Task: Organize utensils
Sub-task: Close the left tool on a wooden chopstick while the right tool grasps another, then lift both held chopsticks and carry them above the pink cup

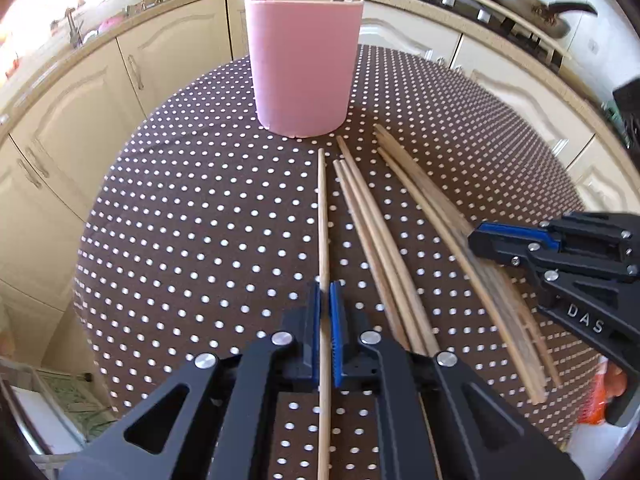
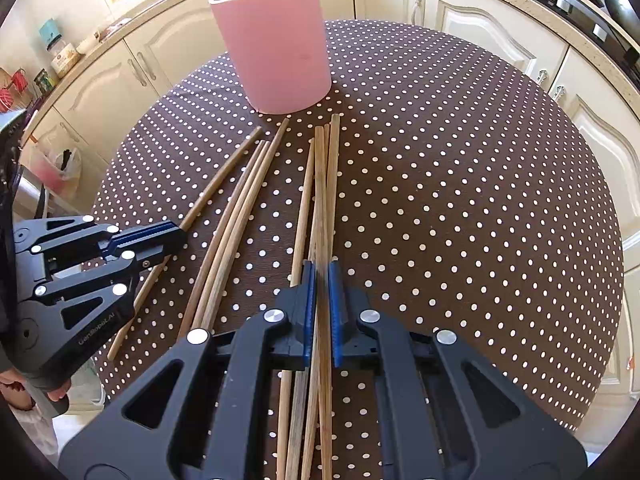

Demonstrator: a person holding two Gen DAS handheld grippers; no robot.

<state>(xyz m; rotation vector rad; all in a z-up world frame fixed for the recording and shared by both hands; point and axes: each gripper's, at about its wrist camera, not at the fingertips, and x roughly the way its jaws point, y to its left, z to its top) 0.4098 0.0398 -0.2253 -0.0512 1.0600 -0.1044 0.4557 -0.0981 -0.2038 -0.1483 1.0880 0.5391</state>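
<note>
A pink cup (image 1: 304, 64) with several chopsticks standing in it sits at the far side of the brown dotted table (image 1: 192, 200). In the left wrist view my left gripper (image 1: 326, 286) is shut on one pale chopstick (image 1: 323, 216) that points toward the cup. Three more chopsticks (image 1: 372, 232) lie just to its right, and a darker bundle (image 1: 436, 216) lies further right under my right gripper (image 1: 474, 240). In the right wrist view my right gripper (image 2: 322, 266) is shut on a dark chopstick (image 2: 320, 192) of that bundle. The cup (image 2: 276, 48) stands ahead and my left gripper (image 2: 182, 236) is at the left.
The round table's edge (image 2: 600, 280) curves off on the right. Cream cabinets (image 1: 80, 112) and a counter ring the table. A stove with a pan (image 1: 520, 0) stands at the back right. A person's hand (image 2: 52, 394) holds the left gripper's handle.
</note>
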